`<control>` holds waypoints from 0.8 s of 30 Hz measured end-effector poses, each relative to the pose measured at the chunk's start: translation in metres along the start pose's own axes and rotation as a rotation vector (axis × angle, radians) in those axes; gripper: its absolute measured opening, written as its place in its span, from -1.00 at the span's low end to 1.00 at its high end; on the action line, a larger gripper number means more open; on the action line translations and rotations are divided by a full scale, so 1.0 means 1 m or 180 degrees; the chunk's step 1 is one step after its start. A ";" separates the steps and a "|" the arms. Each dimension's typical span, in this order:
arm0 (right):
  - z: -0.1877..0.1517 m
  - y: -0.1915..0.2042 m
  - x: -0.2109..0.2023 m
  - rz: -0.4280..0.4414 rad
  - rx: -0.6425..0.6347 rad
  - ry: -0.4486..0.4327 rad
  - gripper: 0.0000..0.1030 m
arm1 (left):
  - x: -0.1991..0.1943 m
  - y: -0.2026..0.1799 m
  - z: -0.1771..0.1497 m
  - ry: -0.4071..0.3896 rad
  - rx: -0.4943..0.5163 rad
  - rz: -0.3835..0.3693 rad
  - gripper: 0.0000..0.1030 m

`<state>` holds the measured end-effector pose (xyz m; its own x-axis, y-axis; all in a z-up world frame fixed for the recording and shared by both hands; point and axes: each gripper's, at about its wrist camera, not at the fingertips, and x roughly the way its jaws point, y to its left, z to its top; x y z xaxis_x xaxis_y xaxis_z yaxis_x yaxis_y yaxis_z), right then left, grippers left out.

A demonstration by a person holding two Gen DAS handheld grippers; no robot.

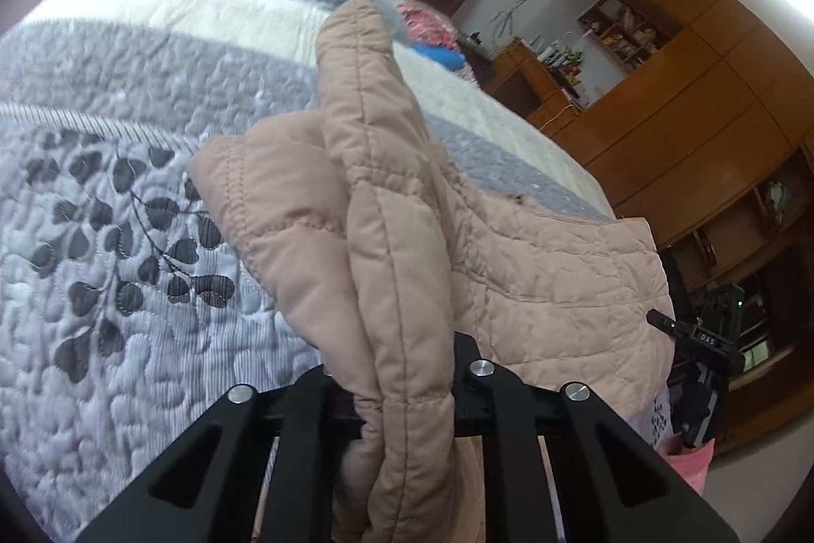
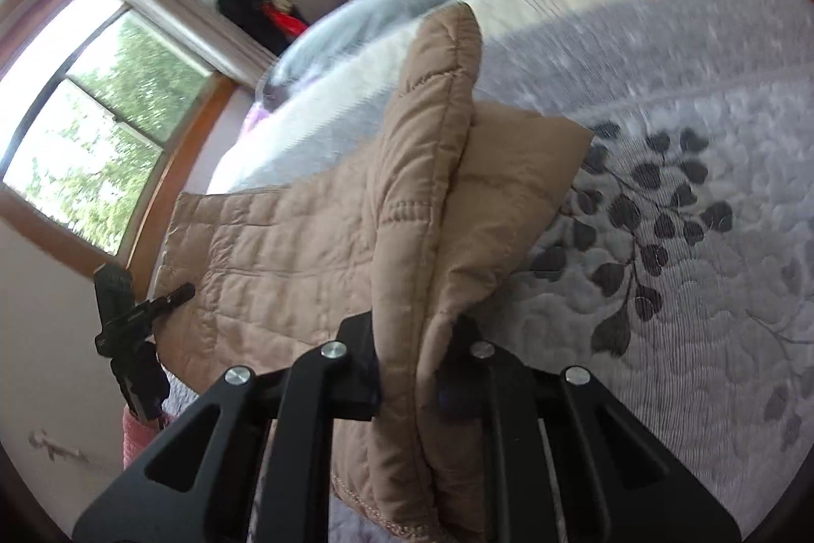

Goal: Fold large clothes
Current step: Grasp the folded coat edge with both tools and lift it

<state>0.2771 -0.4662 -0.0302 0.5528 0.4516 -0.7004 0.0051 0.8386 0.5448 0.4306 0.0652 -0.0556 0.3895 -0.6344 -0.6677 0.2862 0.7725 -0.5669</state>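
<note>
Both of our grippers, left gripper [image 1: 402, 395] and right gripper [image 2: 407, 370], are pinching bunched folds of the puffy, quilted beige jacket [image 1: 534, 268] over the leaf-stitched bedspread [image 1: 102, 237].

The quilted jacket [image 1: 386, 237] bunches over the left claw [image 1: 402, 395], hiding its fingertips, and likewise covers the right claw [image 2: 407, 370]. The jacket's near end runs off the bottom edge. The far grey bundle [image 2: 366, 19] is blurred beyond telling.

both wrist views close, facing along tool over bed [image 1: 127, 237]; share quilted jacket [image 1: 534, 258].
</note>
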 end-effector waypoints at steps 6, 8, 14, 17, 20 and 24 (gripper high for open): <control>-0.036 0.043 -0.052 0.0174 -0.0320 -0.0092 -0.75 | -0.074 -0.029 -0.033 -0.0217 0.0194 0.0069 -0.73; -0.050 0.051 -0.062 0.0226 -0.0362 -0.0084 -0.75 | -0.094 -0.033 -0.048 -0.0268 0.0235 0.0083 -0.73; -0.109 0.048 -0.066 0.0348 -0.0291 0.0137 -0.74 | -0.122 -0.015 -0.105 -0.0177 0.0188 0.0123 -0.70; -0.133 0.037 -0.045 0.0243 -0.0211 0.0353 -0.73 | -0.105 0.010 -0.130 0.0007 0.0077 0.0284 -0.68; -0.147 0.017 -0.022 0.0093 -0.0036 0.0523 -0.68 | -0.073 0.047 -0.148 0.0227 -0.0173 0.0425 -0.54; -0.158 -0.008 0.001 0.0175 0.0165 0.0606 -0.59 | -0.058 0.066 -0.157 0.0198 -0.0304 0.0323 -0.39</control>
<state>0.1456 -0.4240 -0.1082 0.3860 0.5497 -0.7408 0.0248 0.7966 0.6040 0.2894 0.1486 -0.1298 0.3563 -0.5560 -0.7509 0.1624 0.8283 -0.5362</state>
